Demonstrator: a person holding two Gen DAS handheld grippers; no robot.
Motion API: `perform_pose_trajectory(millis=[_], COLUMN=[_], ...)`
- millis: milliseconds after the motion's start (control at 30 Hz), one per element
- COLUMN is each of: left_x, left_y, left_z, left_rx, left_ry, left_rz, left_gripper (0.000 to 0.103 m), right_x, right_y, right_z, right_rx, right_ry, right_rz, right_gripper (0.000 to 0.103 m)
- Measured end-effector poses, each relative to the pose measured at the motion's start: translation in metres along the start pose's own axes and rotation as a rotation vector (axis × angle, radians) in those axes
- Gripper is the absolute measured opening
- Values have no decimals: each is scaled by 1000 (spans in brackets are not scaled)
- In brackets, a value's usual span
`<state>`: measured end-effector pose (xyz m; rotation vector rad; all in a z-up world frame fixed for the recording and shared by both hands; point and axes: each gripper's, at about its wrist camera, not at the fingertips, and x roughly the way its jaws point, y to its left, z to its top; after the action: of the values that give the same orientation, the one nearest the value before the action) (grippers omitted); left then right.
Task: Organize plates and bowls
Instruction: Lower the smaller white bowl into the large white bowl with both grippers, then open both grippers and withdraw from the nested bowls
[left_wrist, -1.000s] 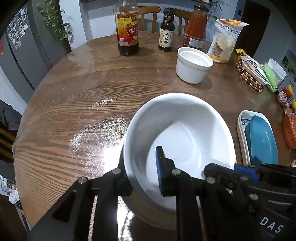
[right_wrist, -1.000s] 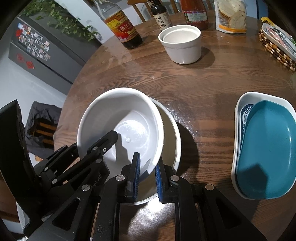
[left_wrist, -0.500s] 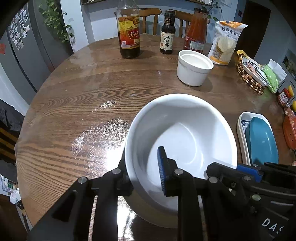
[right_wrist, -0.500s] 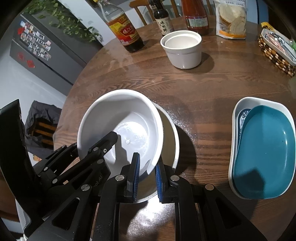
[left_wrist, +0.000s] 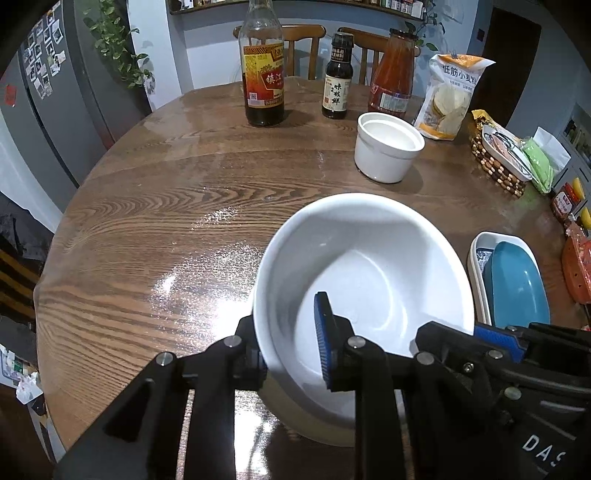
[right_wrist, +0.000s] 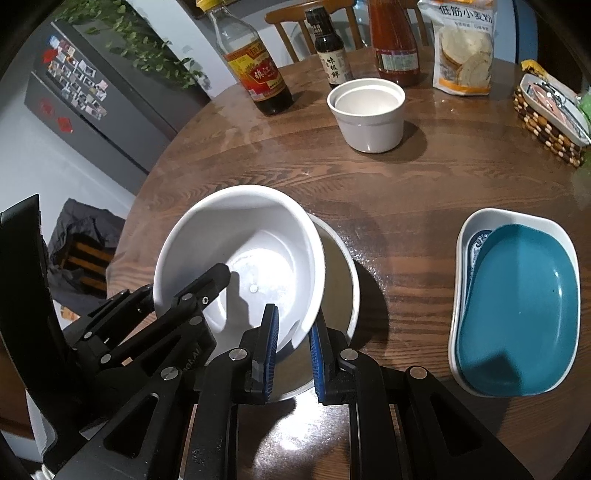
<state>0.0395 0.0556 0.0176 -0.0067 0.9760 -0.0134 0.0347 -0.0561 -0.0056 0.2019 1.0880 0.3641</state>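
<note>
Both grippers hold a large white bowl by opposite rims. My left gripper is shut on its left wall, one blue pad inside and one finger outside. My right gripper is shut on its right rim. The bowl sits in a wider bowl with a beige inside, shifted toward that bowl's left side. Whether the two touch I cannot tell. A small white straight-sided bowl stands farther back. At the right, a blue oval dish lies in a white oval dish.
The round wooden table carries three bottles and a flour bag along its far side. A beaded basket with packets sits at the far right. Chairs stand behind the table, and a grey fridge at the left.
Both grippers keep their hold on the white bowl. Both views have tipped up a little, so the bottles and small bowl sit lower in the picture.
</note>
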Motion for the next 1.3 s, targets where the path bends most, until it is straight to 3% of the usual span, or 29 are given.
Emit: perform_pose_trajectory(millis=[1000,1300], left_x=[-37,-44], left_y=[-1,-7], left_z=[7,10], left_rx=[-3,-7], left_ry=[-85,-112], left_rz=[30,60], left_gripper=[22,52], right_x=[-49,-59], right_y=[22,16], right_z=[-10,-11], right_rx=[-162,-165], right_ry=[-203,-231], right_rz=[-118,-126], right_gripper=[18,18])
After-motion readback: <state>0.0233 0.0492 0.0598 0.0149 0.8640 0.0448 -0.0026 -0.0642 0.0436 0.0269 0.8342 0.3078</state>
